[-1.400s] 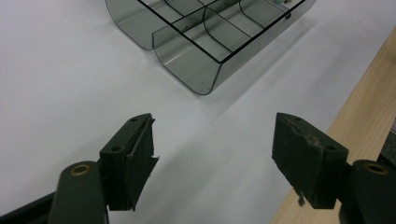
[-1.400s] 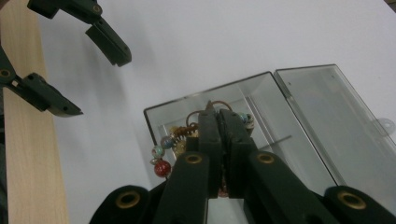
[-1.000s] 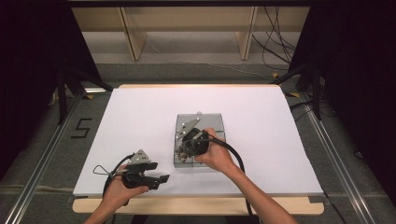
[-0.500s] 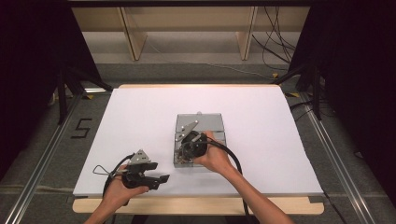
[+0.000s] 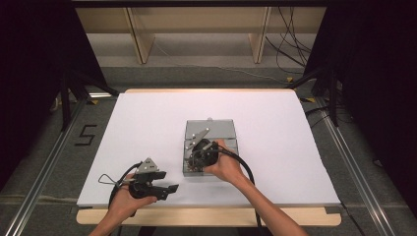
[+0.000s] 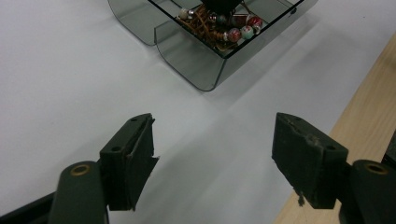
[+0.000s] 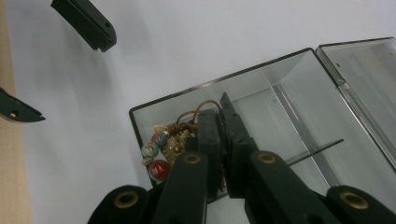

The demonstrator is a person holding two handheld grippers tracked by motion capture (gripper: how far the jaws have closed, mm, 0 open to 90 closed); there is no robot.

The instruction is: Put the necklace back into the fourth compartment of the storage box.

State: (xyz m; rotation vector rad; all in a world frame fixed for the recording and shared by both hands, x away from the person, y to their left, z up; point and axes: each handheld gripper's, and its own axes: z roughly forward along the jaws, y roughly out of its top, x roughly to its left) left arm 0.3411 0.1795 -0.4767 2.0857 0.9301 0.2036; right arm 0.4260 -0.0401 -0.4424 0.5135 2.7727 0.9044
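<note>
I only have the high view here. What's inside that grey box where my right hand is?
Observer: Coloured beads on brown cord, bunched in the compartment of the clear box farthest from its open lid.
Operator: Is the right tool open?
Observer: No, the right tool is shut, with its tips down in the box beside the beads. I cannot tell whether it pinches the cord.
Operator: And the left tool?
Observer: The left tool is open with nothing between its jaws, over the white sheet.
</note>
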